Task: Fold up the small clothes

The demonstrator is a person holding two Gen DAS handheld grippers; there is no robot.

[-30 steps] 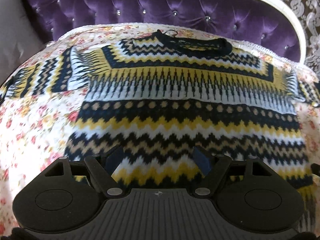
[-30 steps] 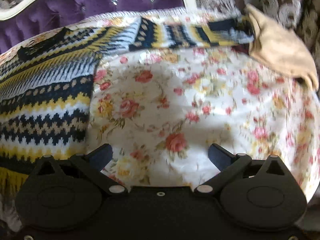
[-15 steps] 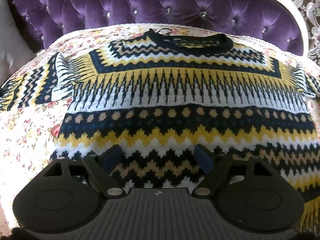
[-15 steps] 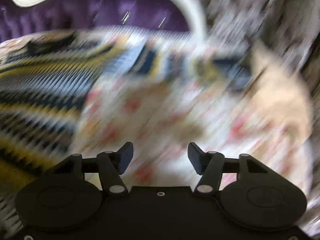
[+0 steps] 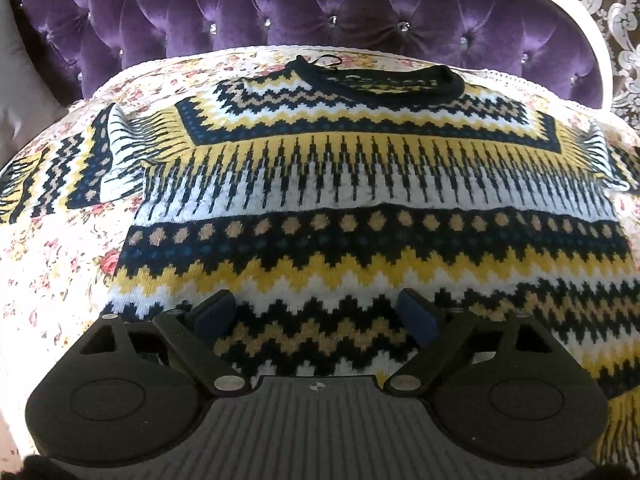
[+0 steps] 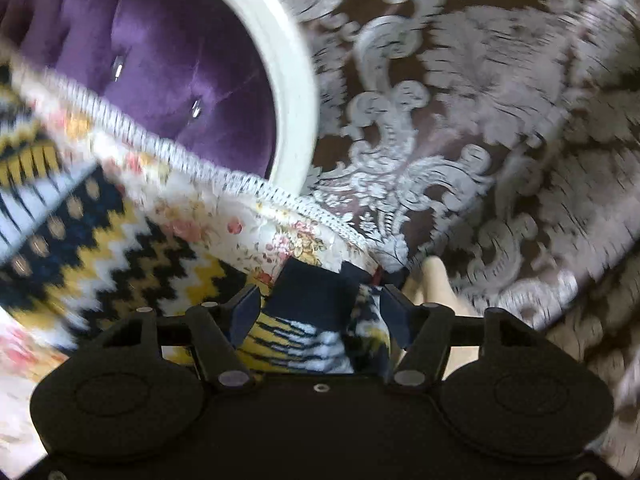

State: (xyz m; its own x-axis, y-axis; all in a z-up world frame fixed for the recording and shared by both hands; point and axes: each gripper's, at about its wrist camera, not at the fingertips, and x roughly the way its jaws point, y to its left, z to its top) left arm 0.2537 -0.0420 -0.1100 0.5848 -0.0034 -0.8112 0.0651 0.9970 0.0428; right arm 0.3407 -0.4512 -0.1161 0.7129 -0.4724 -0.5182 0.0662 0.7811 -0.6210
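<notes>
Patterned knit sweater (image 5: 360, 208): lying flat on floral bedspread (image 5: 52, 264); soft, limp, likely draping. Right gripper (image 6: 316, 312) jaws straddling sleeve cuff (image 6: 312, 320), not yet closing. Left gripper (image 5: 320, 312) hovering, jaws open.

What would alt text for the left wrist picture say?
A yellow, black and white zigzag-patterned knitted sweater lies spread flat on a floral bedspread, collar toward a purple tufted headboard. The open black left tool hovers above the sweater's lower part.

Your left gripper (image 5: 318, 312) is matte black, with blue pads (image 5: 416, 314), silver pivot screws and a ribbed grey body. Your right gripper (image 6: 318, 312) looks the same, but smooth black.
</notes>
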